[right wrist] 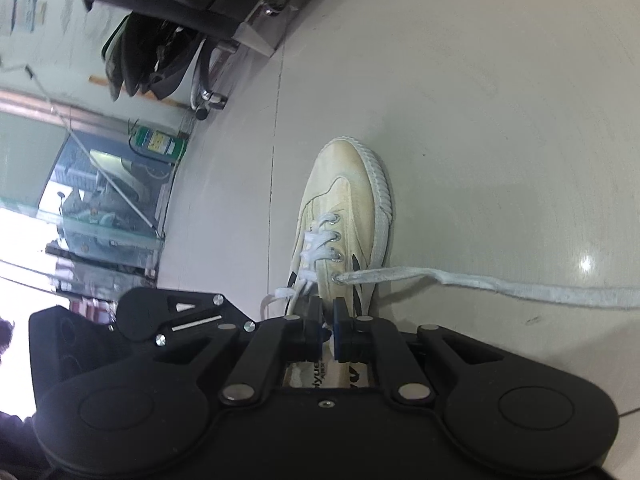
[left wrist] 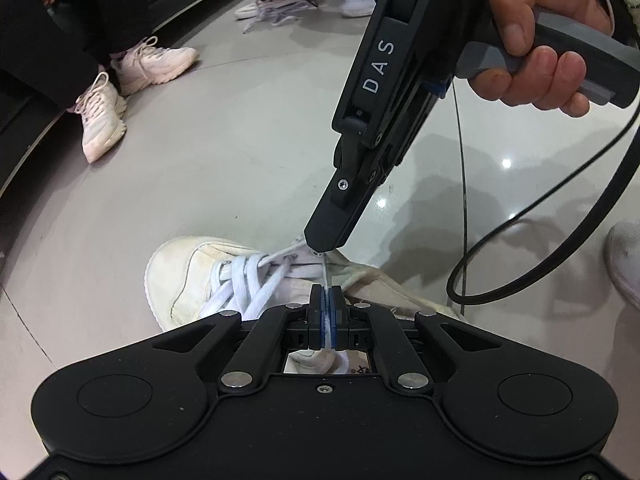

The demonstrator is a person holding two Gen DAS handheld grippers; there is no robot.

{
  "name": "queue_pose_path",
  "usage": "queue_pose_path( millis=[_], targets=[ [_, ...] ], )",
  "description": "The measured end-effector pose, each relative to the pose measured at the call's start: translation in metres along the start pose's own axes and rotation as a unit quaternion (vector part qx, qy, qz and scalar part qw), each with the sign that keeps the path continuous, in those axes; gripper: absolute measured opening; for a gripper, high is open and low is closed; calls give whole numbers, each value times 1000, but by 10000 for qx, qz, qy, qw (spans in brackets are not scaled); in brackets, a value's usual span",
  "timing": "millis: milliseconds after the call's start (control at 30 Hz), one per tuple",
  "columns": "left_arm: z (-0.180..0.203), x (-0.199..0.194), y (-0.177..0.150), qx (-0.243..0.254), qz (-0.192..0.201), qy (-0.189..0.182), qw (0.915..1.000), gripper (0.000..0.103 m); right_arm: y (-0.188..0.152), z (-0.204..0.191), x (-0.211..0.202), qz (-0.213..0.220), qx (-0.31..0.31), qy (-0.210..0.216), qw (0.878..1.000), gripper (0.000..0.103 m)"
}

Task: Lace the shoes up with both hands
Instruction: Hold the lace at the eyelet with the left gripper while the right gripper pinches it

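Left wrist view: left gripper (left wrist: 326, 312) is clamped on a thin run of white lace (left wrist: 327, 276), held taut toward 12 o'clock, probably to keep tension. Right gripper (left wrist: 320, 245), tip down at an upper eyelet (left wrist: 318, 253), jaws together; whether lace is pinched there cannot be told. The cream canvas shoe (left wrist: 180, 276) lies on the floor (left wrist: 240, 160), lower eyelets already crossed. Right wrist view: the other lace end (right wrist: 500, 284) trails to 3 o'clock. No containers in view.

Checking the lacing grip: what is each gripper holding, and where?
Left gripper pinches the white lace just above an eyelet. Right gripper is shut at the eyelet row; its hold cannot be told.
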State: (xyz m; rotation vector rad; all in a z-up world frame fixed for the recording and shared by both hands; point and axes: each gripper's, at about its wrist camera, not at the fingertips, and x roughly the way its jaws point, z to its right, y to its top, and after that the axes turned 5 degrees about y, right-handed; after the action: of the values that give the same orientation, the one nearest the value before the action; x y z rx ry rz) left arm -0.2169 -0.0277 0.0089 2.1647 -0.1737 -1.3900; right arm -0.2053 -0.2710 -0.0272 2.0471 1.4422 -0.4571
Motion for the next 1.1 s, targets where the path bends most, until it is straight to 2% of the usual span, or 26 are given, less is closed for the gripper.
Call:
queue_pose_path(
  millis=[233,400,533,967,1100],
  targets=[
    [-8,1,1,-107,-27,3,9999,2,4,-24,1,-186,-1265,-326,9913,4],
    [-6,1,3,18,-33,-25,10000,2,-1,-36,-3,-316,-2068,-542,9764,4],
    [-7,-4,5,56,-17,-129,9999,2,-3,-39,-6,-352,-2284,-582,9712,4],
    [-3,-2,9,237,-79,-160,9996,2,-9,-45,-8,-388,-2497,-631,9655,4],
    [-3,-2,10,272,-70,-176,9995,2,-12,-50,-5,-411,-2691,-691,9598,4]
  ],
)
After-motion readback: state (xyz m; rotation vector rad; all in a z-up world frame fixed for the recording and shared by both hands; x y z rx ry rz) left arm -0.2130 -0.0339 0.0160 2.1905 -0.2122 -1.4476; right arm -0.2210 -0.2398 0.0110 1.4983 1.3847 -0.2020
